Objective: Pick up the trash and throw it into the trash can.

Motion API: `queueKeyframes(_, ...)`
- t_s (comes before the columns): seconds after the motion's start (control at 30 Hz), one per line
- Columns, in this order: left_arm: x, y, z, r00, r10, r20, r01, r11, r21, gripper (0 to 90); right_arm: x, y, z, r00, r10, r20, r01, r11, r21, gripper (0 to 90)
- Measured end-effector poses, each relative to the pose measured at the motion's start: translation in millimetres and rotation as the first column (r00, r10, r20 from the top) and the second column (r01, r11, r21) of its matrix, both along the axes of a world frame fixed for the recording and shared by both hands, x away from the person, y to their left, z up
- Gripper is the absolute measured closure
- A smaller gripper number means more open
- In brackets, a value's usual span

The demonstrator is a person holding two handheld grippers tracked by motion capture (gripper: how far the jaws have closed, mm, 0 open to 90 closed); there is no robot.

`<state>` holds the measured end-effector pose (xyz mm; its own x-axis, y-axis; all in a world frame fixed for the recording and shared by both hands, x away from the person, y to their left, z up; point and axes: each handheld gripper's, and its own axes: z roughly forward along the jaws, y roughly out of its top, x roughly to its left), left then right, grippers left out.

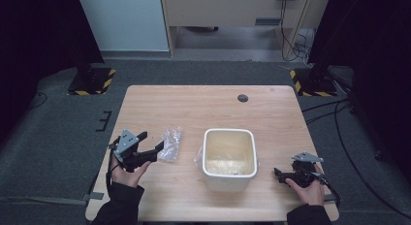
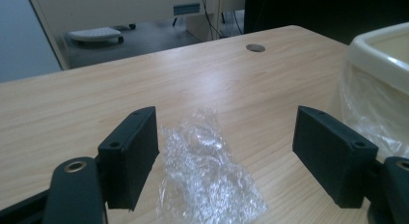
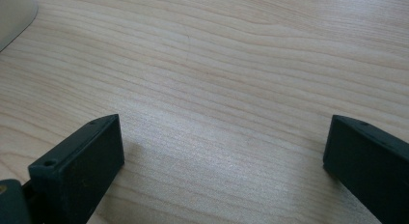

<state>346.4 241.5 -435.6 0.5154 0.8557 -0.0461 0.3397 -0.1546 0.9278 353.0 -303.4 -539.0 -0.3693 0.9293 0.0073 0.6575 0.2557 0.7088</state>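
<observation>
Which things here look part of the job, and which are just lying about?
Likely in play:
- crumpled clear plastic, between the open left claw
- white bin, plastic already inside
- right claw, open, over bare table

Just there:
- cable hole
- floor cables

the wooden table (image 1: 203, 104) is showing pale, fine-grained oak tones. a cream-white square bin (image 1: 229, 158) is sitting near centre, a clear crinkled plastic wrapper (image 2: 207, 171) glinting to its left. both grippers' jaws are looking matte black.
</observation>
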Motion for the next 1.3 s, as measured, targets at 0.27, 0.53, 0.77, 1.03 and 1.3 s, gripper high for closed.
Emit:
queueKeyframes(0.27,13.8,-11.5,6.3,1.0000,-0.007,0.005,0.007,0.9999,0.013,23.8,0.0,-0.1,0.1,1.0000,0.001,-0.002,-0.001,1.0000,0.000,0.8)
queueKeyframes(0.53,29.3,-19.6,-6.9,0.9994,-0.002,-0.035,0.004,0.9991,0.043,24.9,0.0,0.0,0.0,1.0000,0.001,0.000,-0.001,1.0000,0.000,0.8)
queueKeyframes(0.77,41.5,-28.6,-27.7,0.9962,-0.002,-0.087,0.008,0.9972,0.074,25.2,0.0,-0.1,0.1,1.0000,0.001,-0.002,-0.001,1.0000,0.000,0.8)
queueKeyframes(1.03,54.6,-38.8,-45.3,0.9897,0.009,-0.143,0.010,0.9910,0.134,25.2,0.0,0.0,0.0,1.0000,0.000,0.000,0.000,1.0000,0.001,0.8)
queueKeyframes(1.3,65.8,-46.4,-62.3,0.9791,0.028,-0.202,0.012,0.9803,0.197,25.9,0.0,0.0,0.0,1.0000,0.000,-0.001,0.000,1.0000,0.000,0.8)
